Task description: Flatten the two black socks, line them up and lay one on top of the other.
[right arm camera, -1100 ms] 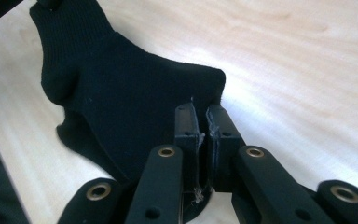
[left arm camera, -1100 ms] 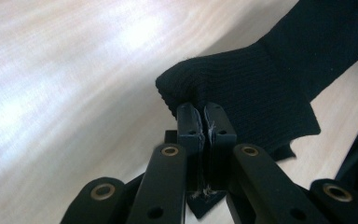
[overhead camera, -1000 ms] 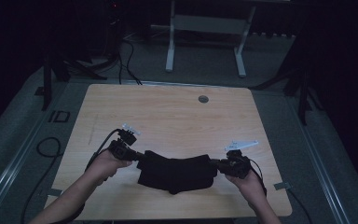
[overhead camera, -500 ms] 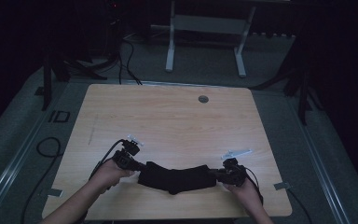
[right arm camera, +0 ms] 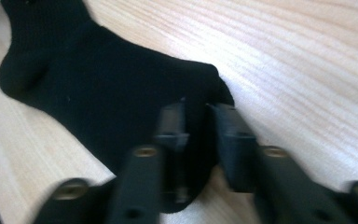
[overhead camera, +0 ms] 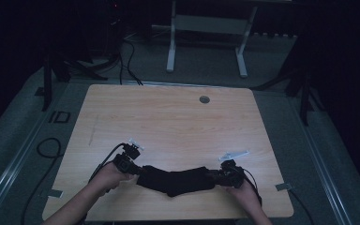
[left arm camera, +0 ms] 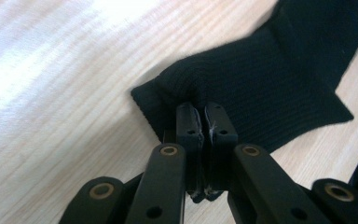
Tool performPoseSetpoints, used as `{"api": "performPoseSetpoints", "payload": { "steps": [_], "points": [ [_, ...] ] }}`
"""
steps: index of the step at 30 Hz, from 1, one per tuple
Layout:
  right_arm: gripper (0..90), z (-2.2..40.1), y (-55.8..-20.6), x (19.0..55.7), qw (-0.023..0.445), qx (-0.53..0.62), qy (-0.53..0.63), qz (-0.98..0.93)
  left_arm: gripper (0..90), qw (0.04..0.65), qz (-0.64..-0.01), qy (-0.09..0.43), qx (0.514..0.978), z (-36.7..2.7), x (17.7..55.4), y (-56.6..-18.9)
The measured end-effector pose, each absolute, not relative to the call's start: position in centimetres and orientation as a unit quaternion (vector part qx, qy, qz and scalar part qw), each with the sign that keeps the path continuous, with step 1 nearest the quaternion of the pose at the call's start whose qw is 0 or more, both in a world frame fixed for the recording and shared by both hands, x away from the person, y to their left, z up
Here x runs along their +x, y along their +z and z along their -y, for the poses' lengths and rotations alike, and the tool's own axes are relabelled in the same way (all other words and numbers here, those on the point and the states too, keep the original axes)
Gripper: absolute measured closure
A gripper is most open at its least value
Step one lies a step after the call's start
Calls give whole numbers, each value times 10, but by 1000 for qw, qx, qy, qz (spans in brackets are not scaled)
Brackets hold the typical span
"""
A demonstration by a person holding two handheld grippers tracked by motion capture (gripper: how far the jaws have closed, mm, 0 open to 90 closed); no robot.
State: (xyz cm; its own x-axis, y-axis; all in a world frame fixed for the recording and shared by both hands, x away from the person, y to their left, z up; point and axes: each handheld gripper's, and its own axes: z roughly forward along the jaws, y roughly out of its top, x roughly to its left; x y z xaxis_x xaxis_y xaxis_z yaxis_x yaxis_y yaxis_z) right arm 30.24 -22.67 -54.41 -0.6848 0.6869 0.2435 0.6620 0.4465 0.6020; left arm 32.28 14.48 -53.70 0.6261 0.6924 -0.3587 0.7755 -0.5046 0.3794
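Note:
A black sock [overhead camera: 178, 180] lies stretched left to right near the front edge of the wooden table [overhead camera: 168, 122]. My left gripper [overhead camera: 138, 169] is at its left end. In the left gripper view the left gripper [left arm camera: 204, 119] is shut, pinching the ribbed cuff of the sock [left arm camera: 261, 84]. My right gripper [overhead camera: 214, 176] is at the sock's right end. In the right gripper view the right gripper [right arm camera: 196, 121] has just been opening, and its jaws stand apart with the end of the sock [right arm camera: 112, 88] lying slack between them.
A round grommet hole [overhead camera: 204, 99] sits near the table's far edge. Behind the table stands a white desk frame [overhead camera: 206, 42]. Cables [overhead camera: 47, 145] loop on the floor at the left. Both hands are close to the table's front edge.
Both hands have come down toward the front edge. The sock, which sagged between the grippers, now lies flat and stretched on the table. The right jaws have parted.

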Motion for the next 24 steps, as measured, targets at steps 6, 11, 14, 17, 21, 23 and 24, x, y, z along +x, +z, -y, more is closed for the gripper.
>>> {"api": "performPoseSetpoints", "payload": {
  "steps": [6,11,14,17,21,23,24],
  "points": [
    [324,226,-536,306,60,388,346,-852,437,284,-419,-58,861,-145,321,-534],
    [143,226,-529,310,65,378,360,-851,273,280,-418,-31,864,-148,318,-532],
    [138,224,-528,312,71,370,359,-854,193,288,-415,-26,863,-151,315,-532],
    [136,224,-529,315,71,371,366,-851,170,302,-417,-10,857,-154,312,-528],
    [136,224,-528,318,79,366,383,-845,146,320,-415,5,852,-158,307,-525],
    [136,224,-527,319,87,363,391,-841,132,335,-417,16,844,-161,303,-525],
    [136,224,-527,319,87,361,393,-841,113,339,-418,22,843,-162,301,-525]
  ]
}}
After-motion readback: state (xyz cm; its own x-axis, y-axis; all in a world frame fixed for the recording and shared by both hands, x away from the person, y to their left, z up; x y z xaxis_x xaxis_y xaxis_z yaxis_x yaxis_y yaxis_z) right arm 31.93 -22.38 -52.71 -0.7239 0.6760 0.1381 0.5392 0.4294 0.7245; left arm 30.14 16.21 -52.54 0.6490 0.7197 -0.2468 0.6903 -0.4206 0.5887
